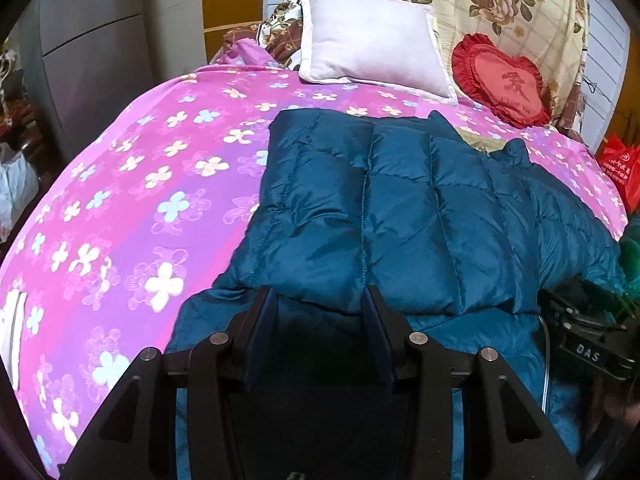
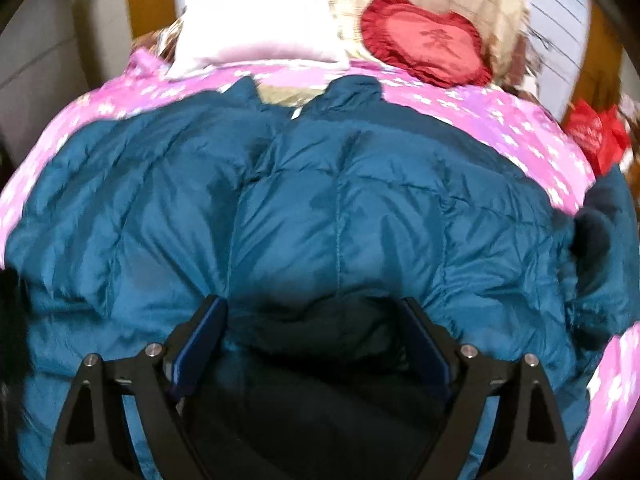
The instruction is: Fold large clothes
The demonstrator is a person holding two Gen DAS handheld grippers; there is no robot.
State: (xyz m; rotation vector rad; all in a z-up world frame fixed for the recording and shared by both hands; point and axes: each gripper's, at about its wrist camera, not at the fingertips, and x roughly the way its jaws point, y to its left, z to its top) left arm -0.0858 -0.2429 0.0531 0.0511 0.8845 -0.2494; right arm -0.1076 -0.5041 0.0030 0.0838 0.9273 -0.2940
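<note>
A blue puffy coat [image 2: 320, 208] is spread on the bed [image 1: 132, 184], collar toward the pillow [image 1: 372, 52]. The left hand-held gripper [image 1: 320, 300] is held open over the coat's near edge. The right hand-held gripper [image 2: 316, 308] is held open there too.

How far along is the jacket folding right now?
Early. The blue puffer jacket lies on the pink bedspread with its left side already folded inward. Left gripper and right gripper are open at the hem, holding nothing. The right sleeve and remaining folds are left.

A big, puffy blue jacket [image 2: 340, 200] is spread out on the bed. Its collar end is turned toward the pillows. One side is folded over the middle, and the shiny cloth is wrinkled.
</note>
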